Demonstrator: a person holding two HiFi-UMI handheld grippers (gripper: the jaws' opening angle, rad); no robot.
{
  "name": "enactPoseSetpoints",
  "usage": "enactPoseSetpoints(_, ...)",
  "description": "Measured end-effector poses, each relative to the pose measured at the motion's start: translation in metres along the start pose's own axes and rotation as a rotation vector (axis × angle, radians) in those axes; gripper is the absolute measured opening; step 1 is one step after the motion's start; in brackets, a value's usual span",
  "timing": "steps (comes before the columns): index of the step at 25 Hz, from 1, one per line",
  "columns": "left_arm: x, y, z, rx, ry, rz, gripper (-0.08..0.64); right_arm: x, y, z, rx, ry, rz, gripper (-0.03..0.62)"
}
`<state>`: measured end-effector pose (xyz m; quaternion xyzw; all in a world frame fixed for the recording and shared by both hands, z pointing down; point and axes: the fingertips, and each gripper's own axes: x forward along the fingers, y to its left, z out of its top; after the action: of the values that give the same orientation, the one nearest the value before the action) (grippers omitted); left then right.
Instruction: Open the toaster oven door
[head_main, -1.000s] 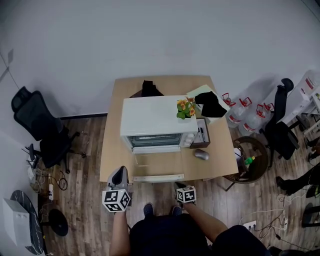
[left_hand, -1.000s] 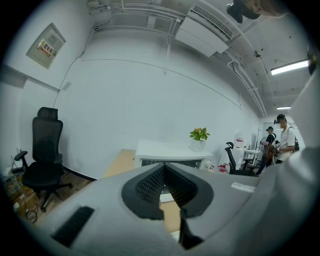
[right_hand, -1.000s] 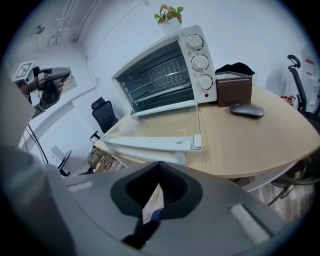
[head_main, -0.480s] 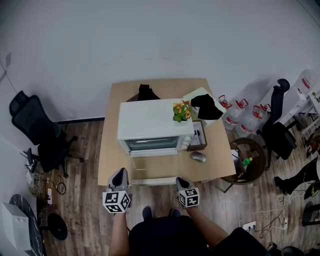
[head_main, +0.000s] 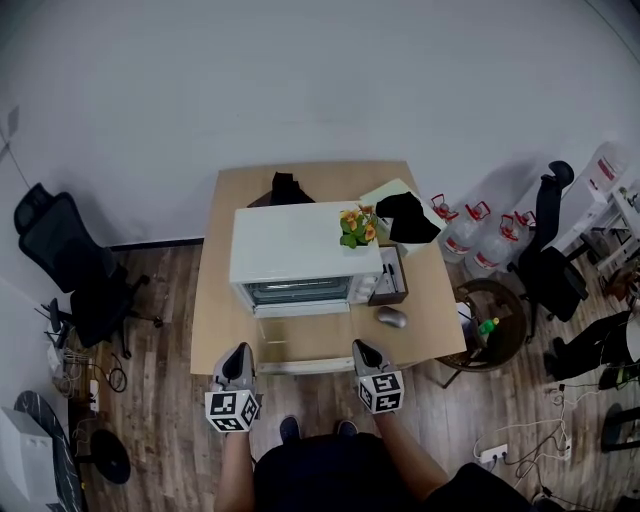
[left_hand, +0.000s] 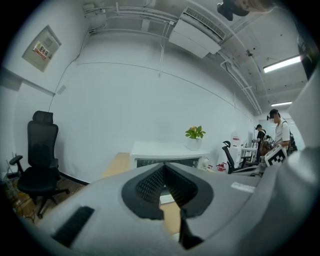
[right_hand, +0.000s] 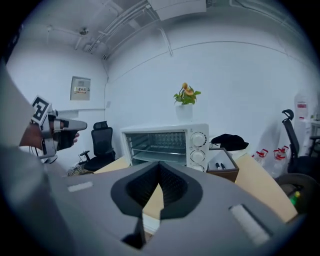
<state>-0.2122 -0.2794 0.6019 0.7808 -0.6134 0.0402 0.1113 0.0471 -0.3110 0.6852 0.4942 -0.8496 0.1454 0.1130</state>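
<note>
The white toaster oven (head_main: 300, 245) stands on the wooden table (head_main: 215, 300). Its glass door (head_main: 300, 340) hangs folded down flat, with the white handle (head_main: 305, 366) at the table's front edge. In the right gripper view the oven (right_hand: 197, 145) shows its open cavity and wire rack (right_hand: 157, 145). My left gripper (head_main: 238, 353) hovers off the handle's left end, jaws shut and empty. My right gripper (head_main: 362, 348) is just past the handle's right end, also shut on nothing. The left gripper (left_hand: 164, 167) and the right gripper (right_hand: 160, 165) both point toward the oven.
A flower pot (head_main: 355, 225) sits on the oven's right rear corner. A black cloth (head_main: 405, 215), a brown box (head_main: 390, 278) and a mouse (head_main: 392, 317) lie to the right. An office chair (head_main: 65, 265) stands left, water bottles (head_main: 470, 240) and a round stool (head_main: 490, 305) right.
The oven door lies open throughout. Both grippers stay by the table's front edge; the head view has drifted slightly, and the right gripper sits a little closer to the table.
</note>
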Motion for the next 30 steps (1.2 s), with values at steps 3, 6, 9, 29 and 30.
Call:
enactPoseSetpoints(3, -0.003, -0.005, 0.000, 0.003, -0.025, -0.004, -0.002, -0.008, -0.006, 0.017, 0.008, -0.048, -0.011, 0.011)
enactPoseSetpoints(6, -0.005, -0.005, 0.001, 0.008, -0.038, 0.001, -0.002, -0.015, -0.013, 0.029, 0.058, -0.098, -0.036, 0.011)
enactPoseSetpoints(9, -0.007, -0.004, 0.001, 0.006, -0.049, 0.003, 0.000, -0.020, -0.010, 0.038, 0.042, -0.128, -0.043, 0.011)
enactPoseSetpoints(29, -0.011, -0.002, -0.012, 0.001, -0.028, -0.002, -0.002, -0.038, -0.005, 0.061, -0.003, -0.223, -0.080, 0.011)
enactPoseSetpoints(30, -0.010, -0.002, -0.012, 0.001, -0.026, -0.003, -0.002, -0.038, -0.005, 0.062, -0.004, -0.225, -0.080, 0.011)
